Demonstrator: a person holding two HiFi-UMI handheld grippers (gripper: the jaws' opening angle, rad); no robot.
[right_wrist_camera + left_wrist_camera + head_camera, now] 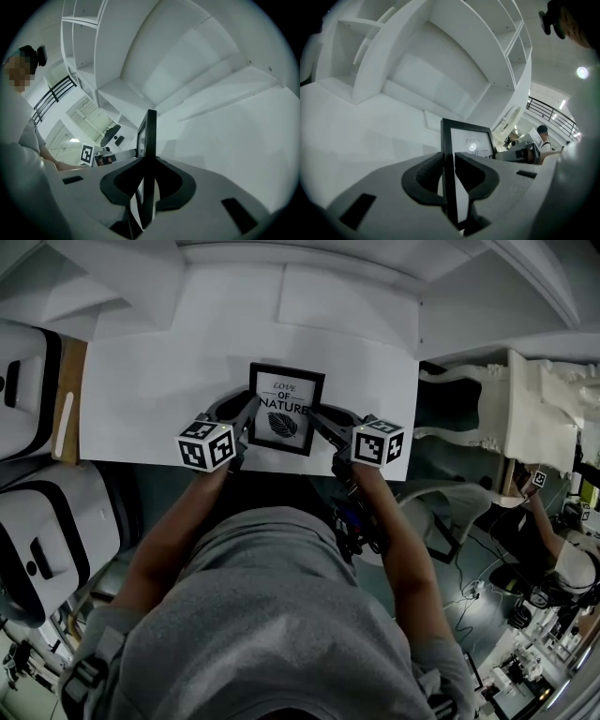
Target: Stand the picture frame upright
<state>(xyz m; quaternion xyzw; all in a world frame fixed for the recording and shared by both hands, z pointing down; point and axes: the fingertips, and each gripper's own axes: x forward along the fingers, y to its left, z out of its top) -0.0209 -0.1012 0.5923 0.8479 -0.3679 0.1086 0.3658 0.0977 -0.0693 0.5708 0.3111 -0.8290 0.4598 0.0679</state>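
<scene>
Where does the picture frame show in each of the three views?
Head view: frame at centre, upper half.
Left gripper view: frame lower centre, clamped in the left hand-held gripper.
Right gripper view: frame centre, edge-on, in the right hand-held gripper.
Landmark: white table beneath.

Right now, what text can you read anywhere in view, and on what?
"LOVE OF NATURE": on the print in the picture frame, head view.
Same print in the left gripper view: too faint to read.
Marker cubes: patterns only, no words.
</scene>
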